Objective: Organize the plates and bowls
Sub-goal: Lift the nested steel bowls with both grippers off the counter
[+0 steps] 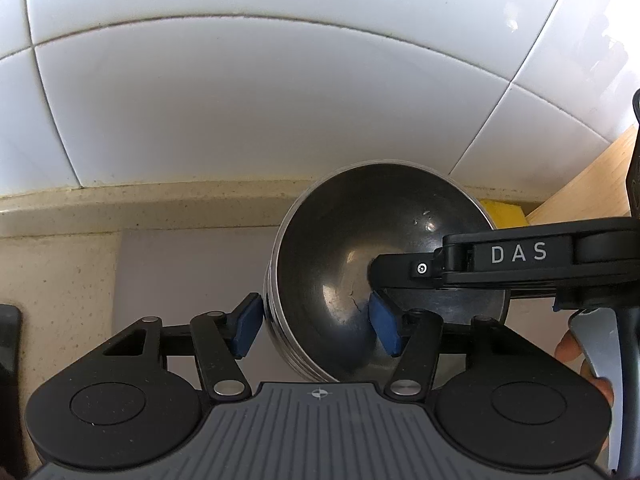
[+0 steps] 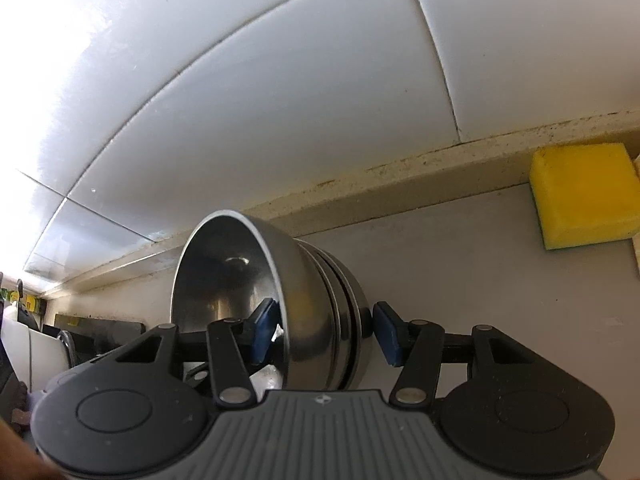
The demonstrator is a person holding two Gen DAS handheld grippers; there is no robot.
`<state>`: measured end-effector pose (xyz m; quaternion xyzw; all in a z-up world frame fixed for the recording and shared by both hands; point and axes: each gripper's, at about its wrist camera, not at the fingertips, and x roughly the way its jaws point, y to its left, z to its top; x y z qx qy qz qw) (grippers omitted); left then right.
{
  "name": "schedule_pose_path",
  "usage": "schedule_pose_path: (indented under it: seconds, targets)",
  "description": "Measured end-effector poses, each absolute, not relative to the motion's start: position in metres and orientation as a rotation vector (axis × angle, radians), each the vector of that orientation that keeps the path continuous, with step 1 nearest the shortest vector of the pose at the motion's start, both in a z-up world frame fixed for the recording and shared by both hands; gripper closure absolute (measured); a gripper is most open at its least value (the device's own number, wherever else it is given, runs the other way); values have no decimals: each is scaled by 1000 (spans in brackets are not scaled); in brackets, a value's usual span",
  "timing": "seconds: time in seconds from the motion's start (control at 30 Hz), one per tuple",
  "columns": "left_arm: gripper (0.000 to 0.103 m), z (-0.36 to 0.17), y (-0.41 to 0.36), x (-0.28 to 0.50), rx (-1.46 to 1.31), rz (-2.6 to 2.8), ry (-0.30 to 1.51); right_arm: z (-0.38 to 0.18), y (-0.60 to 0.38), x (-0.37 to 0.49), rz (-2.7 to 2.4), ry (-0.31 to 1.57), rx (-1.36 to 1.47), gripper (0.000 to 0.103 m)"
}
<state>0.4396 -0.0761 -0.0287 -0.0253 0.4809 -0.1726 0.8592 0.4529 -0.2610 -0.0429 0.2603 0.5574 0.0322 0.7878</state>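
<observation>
Both claws meet at one nested stack of round stainless-steel bowls (image 1: 384,268), tipped on edge so the hollow faces the left wrist camera. Left gripper (image 1: 316,326), in the lower middle of its view, straddles the stack's near wall: one blue pad (image 1: 246,330) sits just outside the rims at centre-left, apparently touching them, and the other lies inside the innermost bowl, so the jaws stand half apart and seem closed on that wall. Right gripper (image 2: 326,334), in the lower middle of its own view, spans the stack (image 2: 280,300) the other way, one blue pad inside the open bowl and the other against the rounded base of the outermost bowl; whether both pads press firmly is hard to tell. From the left camera this claw enters from the right edge, its black finger reaching into the bowl. Behind stands a white tiled wall (image 1: 260,92) above a beige speckled stone ledge (image 2: 400,184). A yellow rectangular sponge (image 2: 584,196) rests at the right, well apart from the bowls.
</observation>
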Motion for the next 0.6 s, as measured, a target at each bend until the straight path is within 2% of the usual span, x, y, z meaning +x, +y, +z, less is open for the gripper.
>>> schedule_pose_path:
  seconds: [0.3, 0.6]
  targets:
    - [46, -15, -77, 432, -40, -374, 987, -36, -258, 450, 59, 1184, 568, 66]
    - [46, 16, -84, 412, -27, -399, 940, -3, -261, 434, 51, 1130, 565, 67]
